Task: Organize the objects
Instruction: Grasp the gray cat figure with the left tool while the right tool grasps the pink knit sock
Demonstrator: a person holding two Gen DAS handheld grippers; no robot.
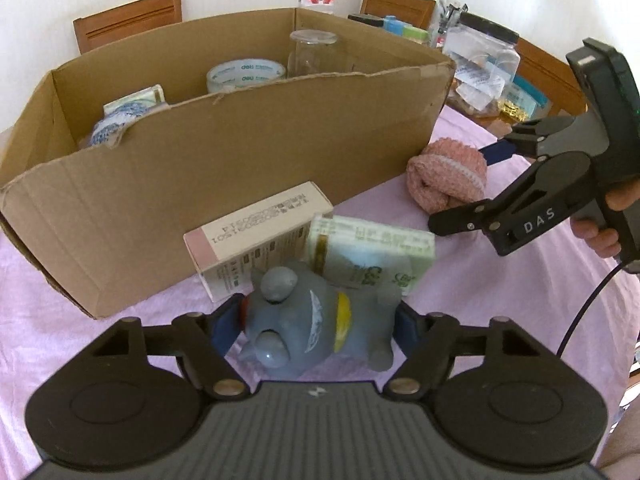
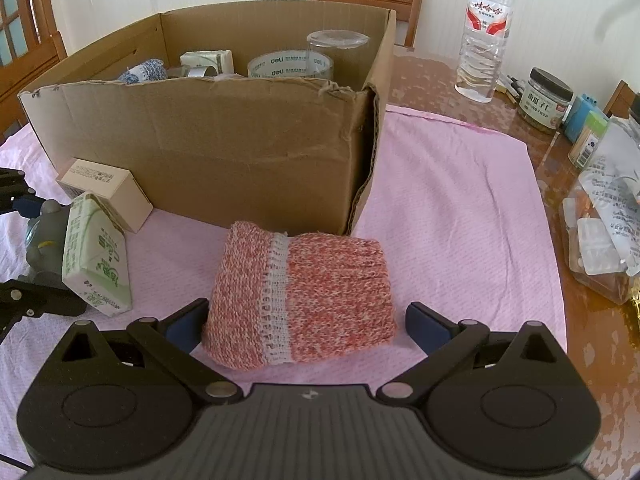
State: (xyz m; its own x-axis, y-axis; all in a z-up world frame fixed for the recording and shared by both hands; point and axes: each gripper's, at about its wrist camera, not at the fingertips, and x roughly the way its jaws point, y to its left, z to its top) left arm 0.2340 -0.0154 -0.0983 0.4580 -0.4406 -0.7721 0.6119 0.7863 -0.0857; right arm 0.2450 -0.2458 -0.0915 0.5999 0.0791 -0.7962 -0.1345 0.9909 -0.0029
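Two grippers over a pink cloth point(image 2: 440, 200) spread on the desk point(image 2: 432, 76), both in front of an open cardboard box point(image 2: 200, 148).

On the left gripper point(image 1: 316, 320): fingers point(image 1: 226, 326) partly closed and pressed against opposite ends of a grey toy point(image 1: 304, 320), gripping it. Toy low over the cloth; cannot tell whether resting or just lifted. Right behind the toy, a green tissue pack point(image 1: 372, 256) and a white carton point(image 1: 256, 236), side by side, with the carton close to the box's near wall.

On the right gripper point(image 2: 306, 324): fingers spread wide to either side of a pink knitted roll point(image 2: 300, 288), holding nothing. Left finger at the roll's edge, right finger apart from it with cloth showing between. Roll lying flat on the cloth, near the box's front corner. Seen from the left wrist, a hand point(image 1: 600, 232) wrapped round this gripper's handle.

Inside the box: a roll of clear tape point(image 1: 246, 74), an upright glass jar point(image 1: 312, 52) beside it, a second tissue pack point(image 1: 136, 100) and a blue-and-white cup point(image 1: 116, 124) towards the other end.

Beyond the cloth, on bare desk: a water bottle point(image 2: 484, 32) and assorted jars and packets.
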